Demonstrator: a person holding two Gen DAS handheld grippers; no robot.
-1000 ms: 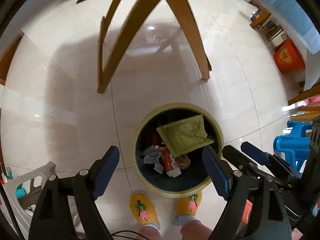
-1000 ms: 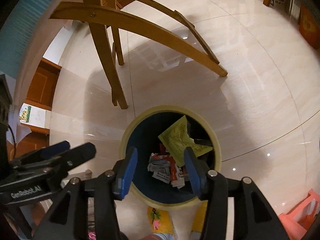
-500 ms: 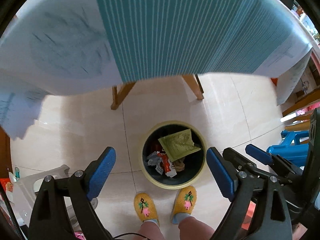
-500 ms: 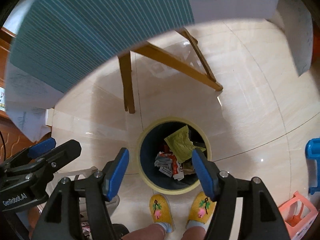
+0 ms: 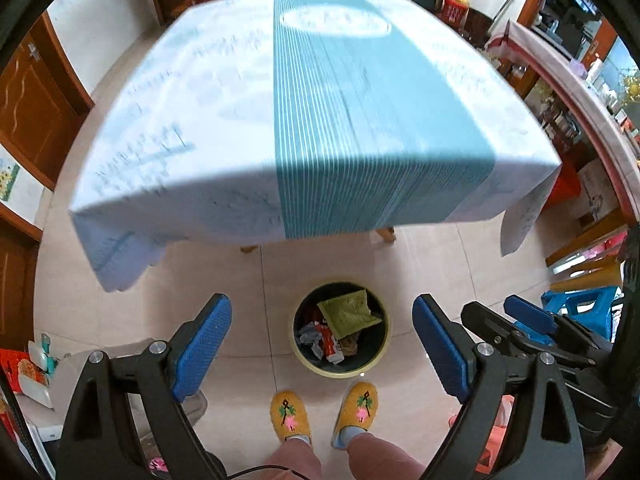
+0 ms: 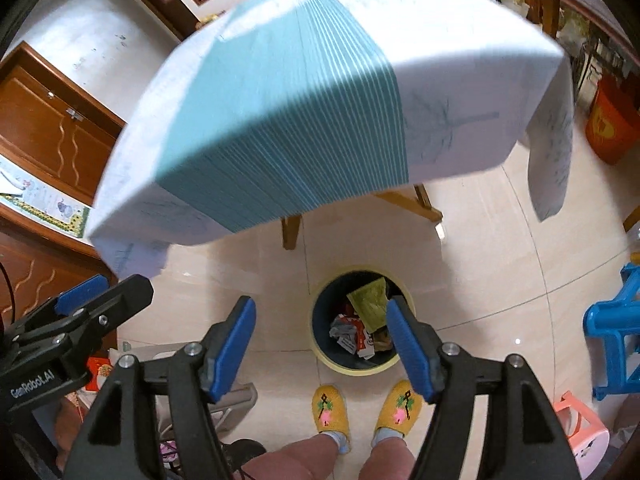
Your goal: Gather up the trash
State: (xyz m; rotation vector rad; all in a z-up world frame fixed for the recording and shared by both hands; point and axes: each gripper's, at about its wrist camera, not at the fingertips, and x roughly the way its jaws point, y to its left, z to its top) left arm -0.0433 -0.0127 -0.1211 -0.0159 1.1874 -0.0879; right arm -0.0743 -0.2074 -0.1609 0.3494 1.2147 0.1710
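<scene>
A round yellow-rimmed trash bin (image 5: 381,354) (image 6: 320,354) stands on the tiled floor, far below both grippers. Inside lie a green wrapper (image 5: 348,314) (image 6: 366,304) and crumpled red and white wrappers (image 5: 326,340) (image 6: 352,338). My left gripper (image 5: 322,344) is open, high above the bin, with nothing between its blue pads. My right gripper (image 6: 322,342) has its jaws still opening, and nothing is held between them. Each gripper also shows at the edge of the other's view.
A table under a white and teal striped cloth (image 5: 340,120) (image 6: 304,108) fills the upper view, its wooden legs (image 6: 290,232) behind the bin. The person's feet in yellow slippers (image 5: 288,416) stand beside the bin. A blue plastic stool (image 6: 612,320) and an orange bucket (image 6: 608,124) are at right.
Both grippers rose high above the bin, from under the table to above its cloth top. The right gripper's jaws spread wider; the bin looks much smaller.
</scene>
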